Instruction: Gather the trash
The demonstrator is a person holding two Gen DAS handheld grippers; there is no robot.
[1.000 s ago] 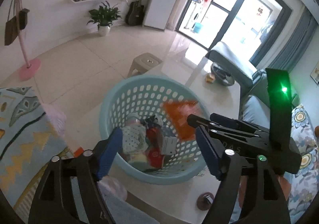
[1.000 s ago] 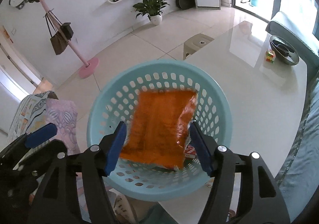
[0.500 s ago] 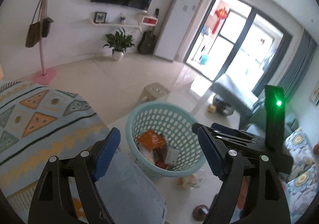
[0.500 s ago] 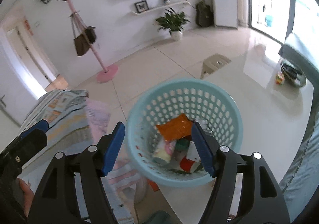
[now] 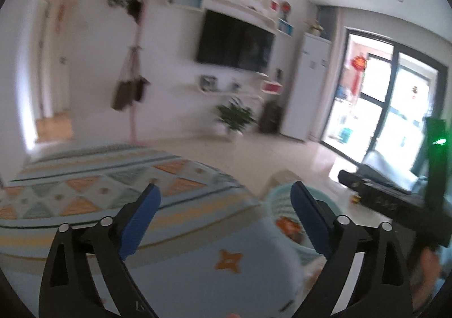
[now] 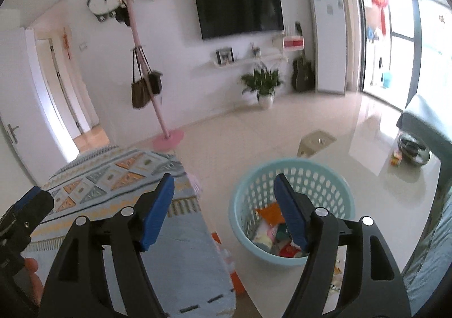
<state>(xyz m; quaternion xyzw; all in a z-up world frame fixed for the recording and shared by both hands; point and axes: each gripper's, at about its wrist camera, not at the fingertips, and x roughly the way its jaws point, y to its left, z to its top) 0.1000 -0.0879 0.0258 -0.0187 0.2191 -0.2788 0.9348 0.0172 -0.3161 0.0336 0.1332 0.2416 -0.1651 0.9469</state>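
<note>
A pale blue perforated laundry basket point(image 6: 292, 205) stands upright on a glossy white table point(image 6: 395, 190), its open mouth facing up, holding a heap of collected trash. On top lies an orange wrapper point(image 6: 271, 213), tilted against the far inner wall; below it sit a pale yellow packet point(image 6: 264, 238), something green and a red-and-white piece point(image 6: 288, 250), too jumbled to name more exactly. The wrapper's long axis cannot be told, as a blue finger pad hides part of it.

The right gripper point(image 6: 224, 205) hangs above the table's near edge with its jaws spread wide and nothing between them, the basket just beyond its right finger. The left gripper point(image 5: 224, 213) is likewise spread wide and empty, held over a patterned blanket point(image 5: 99, 193); its blurred view catches only the basket's rim point(image 5: 278, 199) and a scrap of orange behind the right finger.

Beyond, a wall-mounted television point(image 6: 238, 11), a potted plant point(image 6: 261, 83) and a pink coat stand point(image 6: 152, 86) line the far wall.
</note>
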